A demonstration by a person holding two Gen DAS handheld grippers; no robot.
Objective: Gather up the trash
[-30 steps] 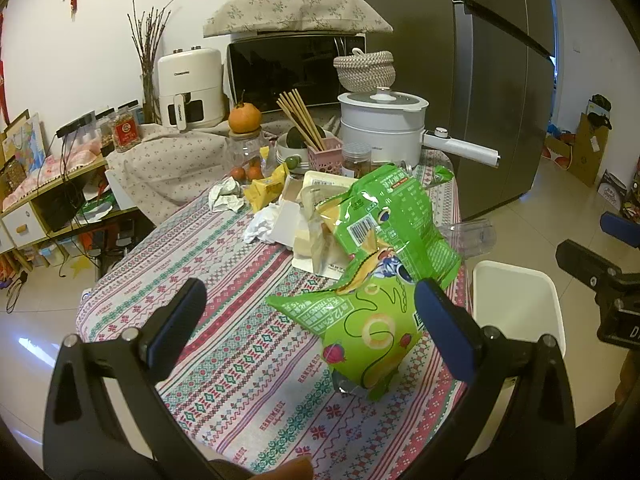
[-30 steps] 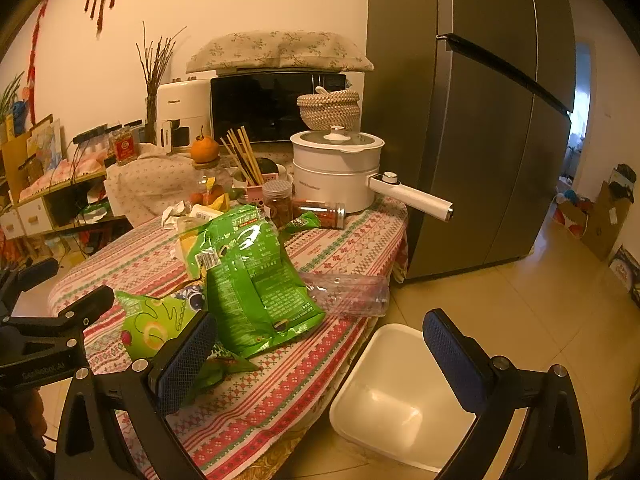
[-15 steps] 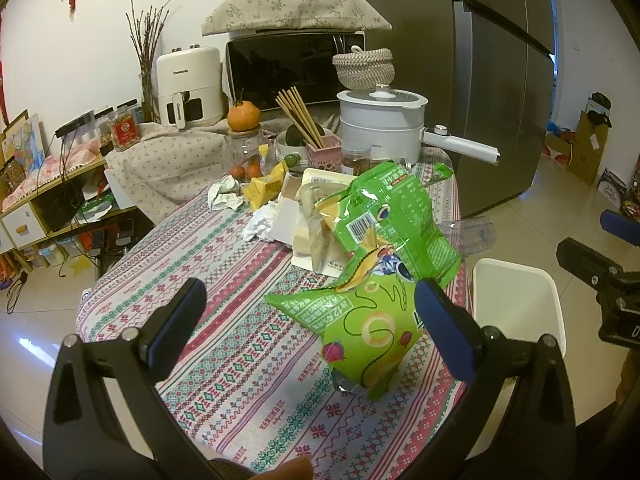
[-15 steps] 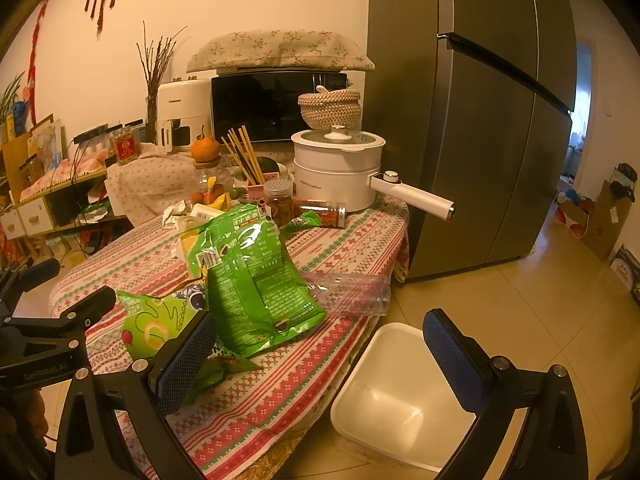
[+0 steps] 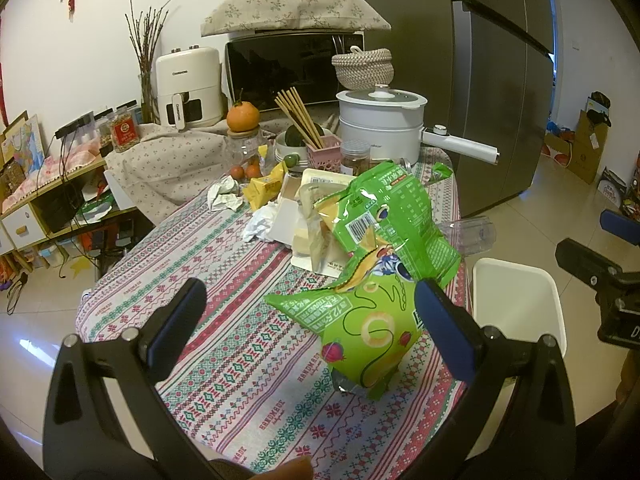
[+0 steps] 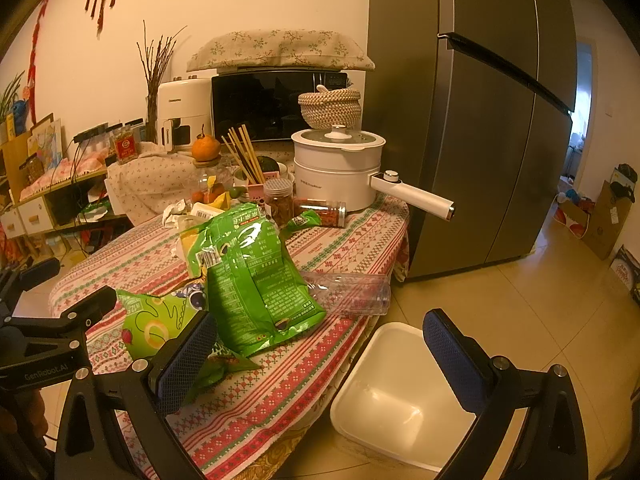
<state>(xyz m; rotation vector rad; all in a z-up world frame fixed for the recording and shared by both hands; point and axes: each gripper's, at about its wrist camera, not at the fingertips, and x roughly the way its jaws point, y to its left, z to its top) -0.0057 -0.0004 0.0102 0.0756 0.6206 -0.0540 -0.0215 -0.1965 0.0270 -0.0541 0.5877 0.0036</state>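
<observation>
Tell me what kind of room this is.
Most likely a home kitchen or dining corner: a tall fridge stands by a cloth-covered table with an electric pot, and a microwave and air fryer sit behind.

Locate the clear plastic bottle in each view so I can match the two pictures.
Left wrist view: the bottle lies at the table's right edge, right of centre, partly hidden behind the big green bag.
Right wrist view: the bottle lies on its side near the centre, at the table edge, just right of the same green bag.
Shared landmark: the white bin on the floor beside the table, below the bottle.
</observation>
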